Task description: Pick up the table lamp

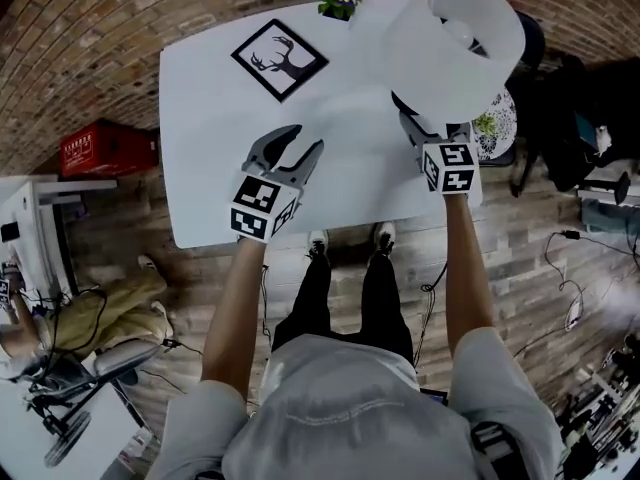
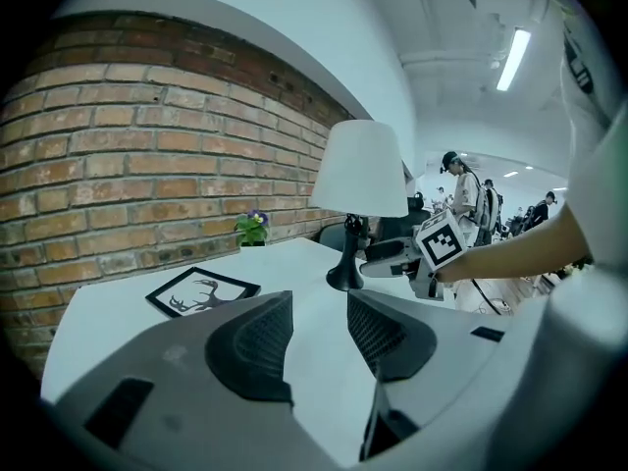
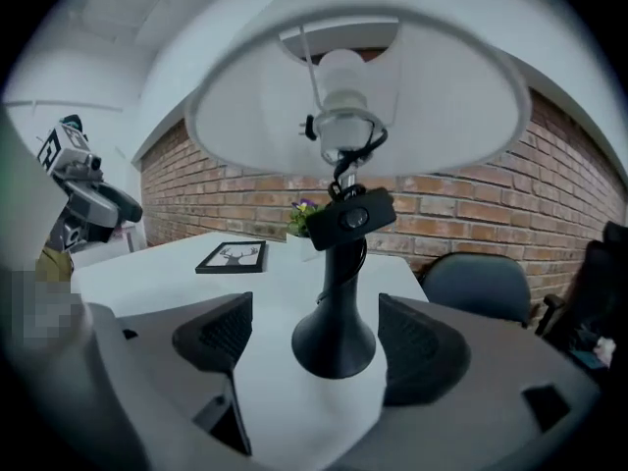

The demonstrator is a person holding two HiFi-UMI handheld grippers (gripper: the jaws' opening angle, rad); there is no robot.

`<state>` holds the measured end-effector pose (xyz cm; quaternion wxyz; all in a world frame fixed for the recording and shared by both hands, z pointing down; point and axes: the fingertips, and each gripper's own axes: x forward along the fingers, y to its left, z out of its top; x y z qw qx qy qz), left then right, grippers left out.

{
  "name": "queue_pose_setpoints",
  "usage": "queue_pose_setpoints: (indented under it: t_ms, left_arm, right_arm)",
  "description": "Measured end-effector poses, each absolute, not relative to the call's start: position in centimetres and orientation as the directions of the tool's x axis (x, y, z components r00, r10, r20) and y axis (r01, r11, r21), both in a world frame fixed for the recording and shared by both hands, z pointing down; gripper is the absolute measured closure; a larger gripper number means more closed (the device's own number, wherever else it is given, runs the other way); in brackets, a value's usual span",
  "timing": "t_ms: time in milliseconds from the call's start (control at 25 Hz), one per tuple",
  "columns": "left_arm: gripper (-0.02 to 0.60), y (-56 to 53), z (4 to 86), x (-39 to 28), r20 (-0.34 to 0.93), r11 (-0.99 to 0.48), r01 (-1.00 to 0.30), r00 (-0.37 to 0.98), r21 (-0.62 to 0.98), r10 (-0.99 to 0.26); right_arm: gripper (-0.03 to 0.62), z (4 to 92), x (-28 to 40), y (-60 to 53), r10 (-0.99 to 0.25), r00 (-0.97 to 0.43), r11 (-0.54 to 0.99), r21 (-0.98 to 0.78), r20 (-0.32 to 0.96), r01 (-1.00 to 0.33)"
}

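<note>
While left gripper (image 2: 319, 307) jaws gape empty, right gripper (image 3: 312, 314) jaws straddle table lamp (image 1: 455, 43), unclosed

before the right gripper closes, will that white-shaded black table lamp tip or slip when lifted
Likely top-heavy: the wide white shade sits high over the black flared base, so the table lamp may lean. That base looks smooth and tapered, so it might slide in the right gripper, now open around it.

Left gripper (image 1: 305, 140) and right gripper (image 3: 314, 310) both held forward, gaping open.
</note>
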<state>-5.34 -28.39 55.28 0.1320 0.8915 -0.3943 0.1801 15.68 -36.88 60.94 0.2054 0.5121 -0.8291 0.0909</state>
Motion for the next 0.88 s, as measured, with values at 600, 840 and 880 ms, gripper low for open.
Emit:
queue_pose_setpoints:
  t_ms: [600, 840, 880]
  left_arm:
    - [0.414, -30.5, 58.6, -3.7, 0.443, -0.596, -0.790, 0.590, 0.143, -0.675]
    - [0.420, -30.3, 59.1, -4.3, 0.451, -0.586, -0.797, 0.580, 0.145, -0.678]
    - [0.420, -30.2, 59.2, -4.4, 0.454, -0.584, -0.799, 0.578, 0.145, -0.678]
  right_arm:
    - [0.263, 64.9, 14.4, -43.1, -0.763, -0.471, 0.556, 0.077, 0.443, -0.828]
    - [0.362, 64.4, 14.2, -43.8, -0.782, -0.472, 0.536, 0.052, 0.407, -0.843]
    - [0.371, 64.4, 14.3, -43.9, -0.788, -0.468, 0.525, 0.040, 0.400, -0.850]
